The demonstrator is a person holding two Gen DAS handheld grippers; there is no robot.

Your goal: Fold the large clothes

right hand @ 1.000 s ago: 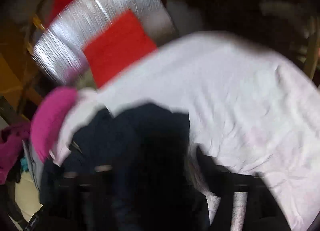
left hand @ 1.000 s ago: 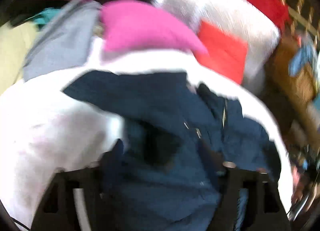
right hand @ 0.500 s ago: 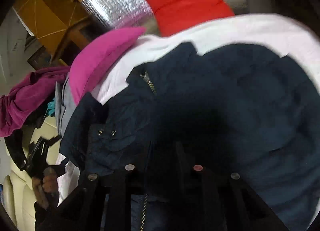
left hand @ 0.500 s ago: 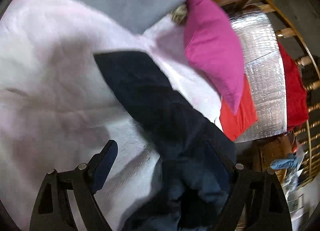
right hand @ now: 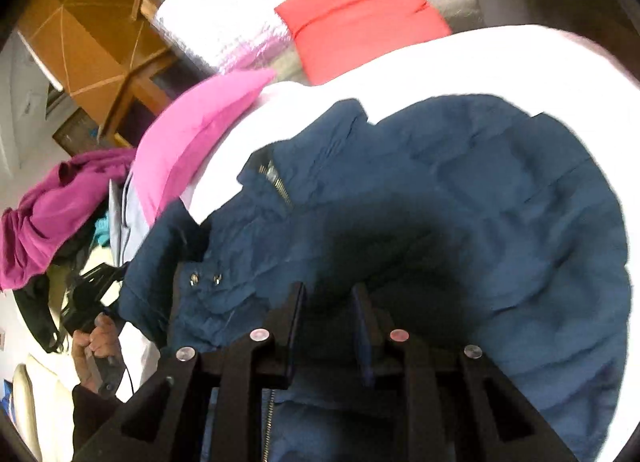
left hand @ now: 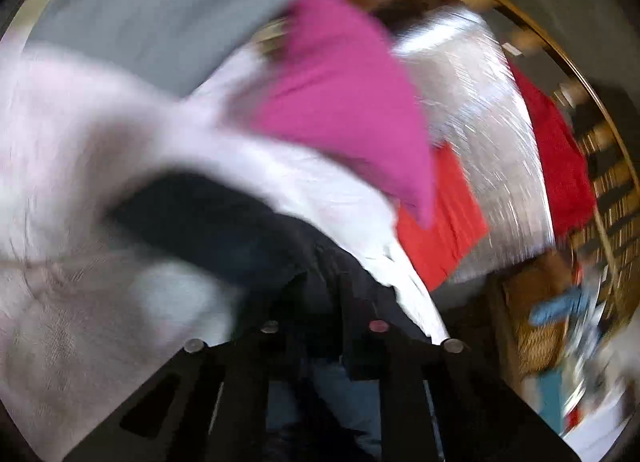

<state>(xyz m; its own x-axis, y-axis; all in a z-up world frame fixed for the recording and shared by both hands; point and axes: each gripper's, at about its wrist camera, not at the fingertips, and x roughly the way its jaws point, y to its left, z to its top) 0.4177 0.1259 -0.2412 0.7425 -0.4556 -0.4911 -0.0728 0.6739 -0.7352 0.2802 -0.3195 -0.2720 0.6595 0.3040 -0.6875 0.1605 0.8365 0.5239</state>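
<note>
Left gripper (left hand: 324, 290), jaws just closed, pinches dark jacket (left hand: 224, 222) cloth; right gripper (right hand: 328, 298), jaws narrowed, clamps a fold of the same jacket (right hand: 460, 202), which spreads ahead of both over the white sheet (right hand: 500, 58). Beyond lie a pink pillow (right hand: 192, 134) and a red cloth (right hand: 360, 10). Judged best: keep both pinches firm, lift evenly, and carry the edge across without dragging the sheet.

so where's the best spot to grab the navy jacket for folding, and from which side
Probably the zipped front edge near the collar, coming from the side of the pink cushion. The jacket lies spread on the white sheet, and that edge is a firm doubled hem raised in a ridge, easier to pinch than the flat quilted back. The right claw already holds its near hem.
</note>
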